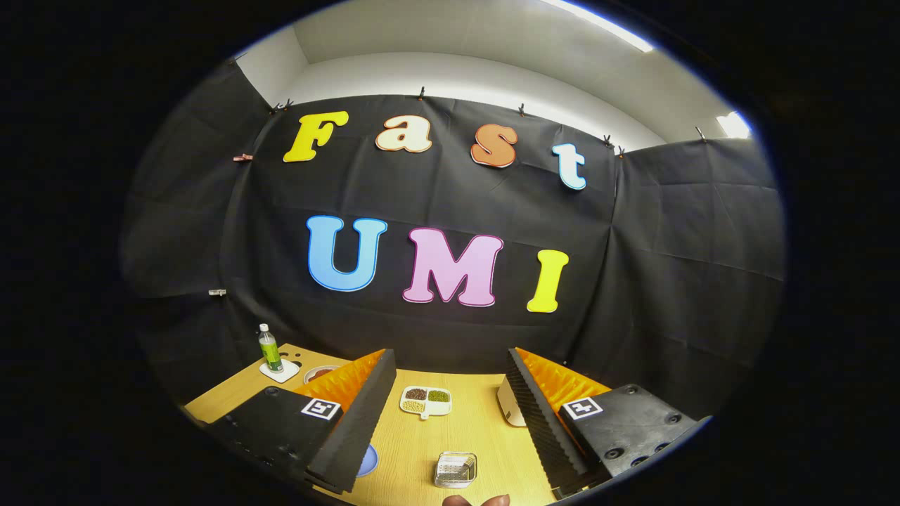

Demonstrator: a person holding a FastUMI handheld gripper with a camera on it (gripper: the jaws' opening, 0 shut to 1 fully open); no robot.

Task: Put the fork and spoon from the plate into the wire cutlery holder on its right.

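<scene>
Behind the open tongs point(444, 422), the plate point(368, 461) is mostly hidden.

Plate point(367, 462) mostly hidden behind gripper point(450, 414) finger; cutlery unseen.

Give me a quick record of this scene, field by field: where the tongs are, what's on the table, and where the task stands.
tongs: tongs open, holding nothing, raised above the table
table: wooden table
between the fingers: wire cutlery holder, closest to the camera
further ahead: divided dish with three fillings
beside one finger: edge of a blue plate, mostly hidden
far corner: green bottle on a white coaster
fork and spoon: cannot tell
task stage: nothing gripped yet
</scene>
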